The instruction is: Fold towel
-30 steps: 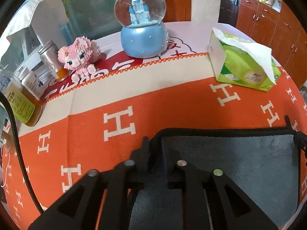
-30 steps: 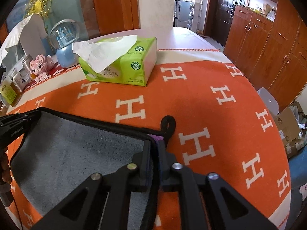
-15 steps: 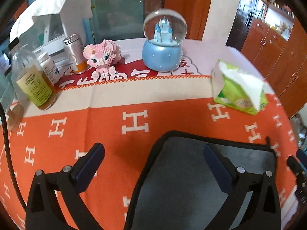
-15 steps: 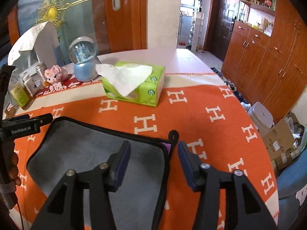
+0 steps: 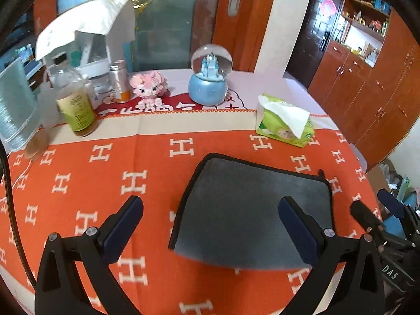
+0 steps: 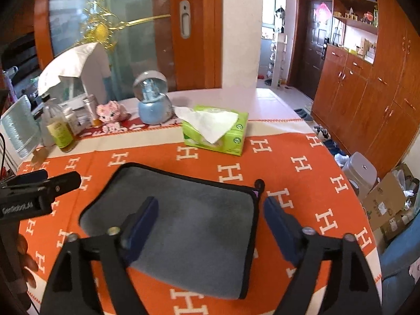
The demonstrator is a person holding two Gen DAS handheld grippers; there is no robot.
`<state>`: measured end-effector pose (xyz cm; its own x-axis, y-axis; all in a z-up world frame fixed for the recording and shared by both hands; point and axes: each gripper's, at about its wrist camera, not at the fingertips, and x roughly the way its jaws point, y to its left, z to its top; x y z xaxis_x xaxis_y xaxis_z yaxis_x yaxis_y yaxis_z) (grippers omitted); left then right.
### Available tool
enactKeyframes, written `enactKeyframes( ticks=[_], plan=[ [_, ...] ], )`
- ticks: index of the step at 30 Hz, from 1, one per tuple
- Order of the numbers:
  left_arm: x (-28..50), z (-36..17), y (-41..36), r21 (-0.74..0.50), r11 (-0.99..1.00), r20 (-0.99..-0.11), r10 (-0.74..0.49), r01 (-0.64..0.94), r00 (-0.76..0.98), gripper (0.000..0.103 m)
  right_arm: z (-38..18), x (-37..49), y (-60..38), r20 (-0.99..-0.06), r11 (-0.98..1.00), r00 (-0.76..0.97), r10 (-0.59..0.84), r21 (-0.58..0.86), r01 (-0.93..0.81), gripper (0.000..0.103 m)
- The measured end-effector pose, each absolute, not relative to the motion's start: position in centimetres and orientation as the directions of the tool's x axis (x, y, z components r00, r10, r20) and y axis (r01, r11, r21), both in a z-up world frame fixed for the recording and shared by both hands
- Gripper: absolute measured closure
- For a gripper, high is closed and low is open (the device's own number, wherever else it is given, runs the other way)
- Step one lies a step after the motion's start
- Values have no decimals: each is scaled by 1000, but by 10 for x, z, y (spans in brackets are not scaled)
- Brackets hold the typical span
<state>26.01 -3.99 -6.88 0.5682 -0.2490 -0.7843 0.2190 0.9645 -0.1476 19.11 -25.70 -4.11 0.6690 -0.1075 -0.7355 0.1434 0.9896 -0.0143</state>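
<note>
A grey towel [image 5: 252,210] with a black border lies folded flat on the orange tablecloth; it also shows in the right wrist view [image 6: 189,225]. A small black hanging loop [image 6: 259,183] sticks out at its far right corner. My left gripper [image 5: 210,218] is wide open and empty, raised above the towel's left edge. My right gripper [image 6: 210,218] is open and empty, raised above the towel's right part. The left gripper's tips [image 6: 52,183] show at the left of the right wrist view.
A green tissue box [image 5: 286,123] stands behind the towel, also in the right wrist view [image 6: 218,131]. A blue snow globe [image 5: 210,81], a pink block pig [image 5: 149,86], a can [image 5: 118,81] and a bottle [image 5: 73,99] stand at the back left. The table edge drops off at the right.
Both grippers have opened, let go of the towel's far corners and pulled back and up. The towel now lies flat on the cloth.
</note>
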Motion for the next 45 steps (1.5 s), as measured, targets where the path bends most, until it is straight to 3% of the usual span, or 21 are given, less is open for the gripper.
enactKeyframes(
  ticks=[5, 21, 45],
  plan=[
    [230, -50, -26, -145, 969, -765, -238, 199, 599, 1, -28, 172, -242, -715, 993, 694, -85, -1, 120, 0],
    [123, -18, 6, -98, 987, -718, -157, 124, 678, 1, 1, 107, -223, -709, 993, 704, 37, 104, 52, 0],
    [53, 16, 10, -37, 997, -687, -73, 66, 723, 1, 31, 57, -200, -696, 991, 708, 120, 132, -38, 0]
  ],
)
